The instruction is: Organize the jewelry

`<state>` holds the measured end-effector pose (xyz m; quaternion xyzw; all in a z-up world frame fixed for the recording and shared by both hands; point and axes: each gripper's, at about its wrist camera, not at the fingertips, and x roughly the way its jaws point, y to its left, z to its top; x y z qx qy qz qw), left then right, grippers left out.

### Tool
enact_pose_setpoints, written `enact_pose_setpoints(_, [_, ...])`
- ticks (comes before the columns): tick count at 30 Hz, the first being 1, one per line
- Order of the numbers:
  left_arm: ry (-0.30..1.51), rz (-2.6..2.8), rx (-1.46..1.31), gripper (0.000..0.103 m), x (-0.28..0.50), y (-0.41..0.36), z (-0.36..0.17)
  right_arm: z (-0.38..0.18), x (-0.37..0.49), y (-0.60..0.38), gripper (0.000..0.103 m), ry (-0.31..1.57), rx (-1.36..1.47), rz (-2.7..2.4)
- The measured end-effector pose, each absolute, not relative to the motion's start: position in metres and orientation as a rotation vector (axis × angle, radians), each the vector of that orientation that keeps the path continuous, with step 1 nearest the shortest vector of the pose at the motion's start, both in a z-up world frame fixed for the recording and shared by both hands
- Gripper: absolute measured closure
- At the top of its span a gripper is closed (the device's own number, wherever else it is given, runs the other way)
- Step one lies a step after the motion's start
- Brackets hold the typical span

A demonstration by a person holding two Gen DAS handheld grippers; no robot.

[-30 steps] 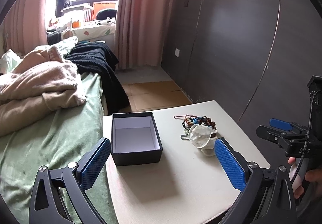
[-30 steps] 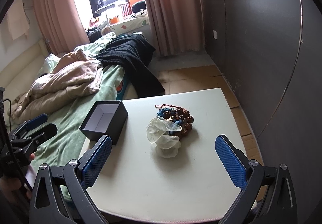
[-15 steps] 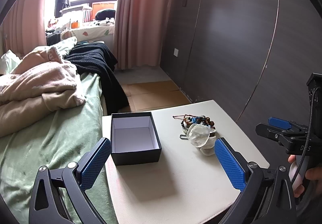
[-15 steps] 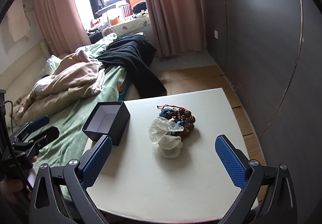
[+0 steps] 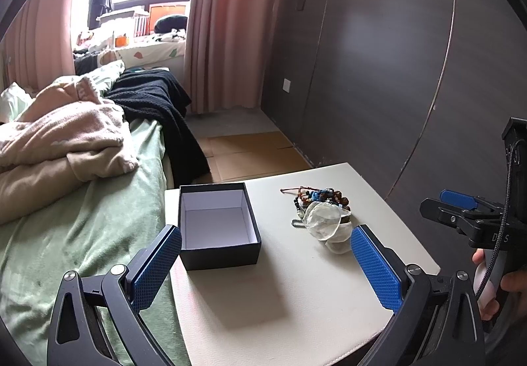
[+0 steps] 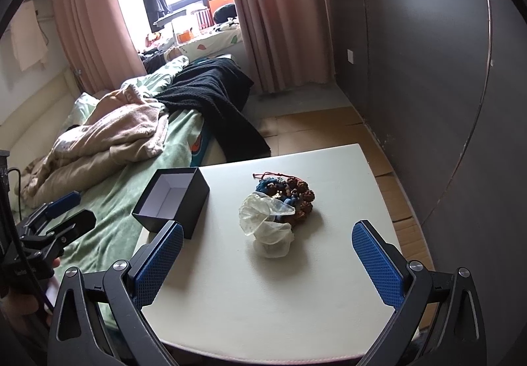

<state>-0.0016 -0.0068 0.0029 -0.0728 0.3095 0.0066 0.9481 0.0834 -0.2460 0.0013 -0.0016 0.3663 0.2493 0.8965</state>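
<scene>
An open black box [image 5: 217, 227] sits at the white table's [image 5: 263, 300] far left. Right of it lies a heap of beaded bracelets [image 5: 321, 198] touching a crumpled clear bag [image 5: 326, 226].

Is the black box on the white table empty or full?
Empty: the open black cardboard box shows only its bare white floor; the bead jewelry lies outside.

White letters "D" and "S" on the black body of the right gripper [image 5: 474, 211], middle hidden by a cable [image 5: 500, 227]

right hand-held gripper [image 6: 267, 262] slightly nearer the jewelry pile [image 6: 290, 196]
</scene>
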Motion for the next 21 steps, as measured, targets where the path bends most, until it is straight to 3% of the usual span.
enact_pose_setpoints(21, [0.640,-0.029,-0.163,0.001,0.027,-0.023,-0.004,-0.006,0.103,-0.265,0.000,0.805,0.051,0.471])
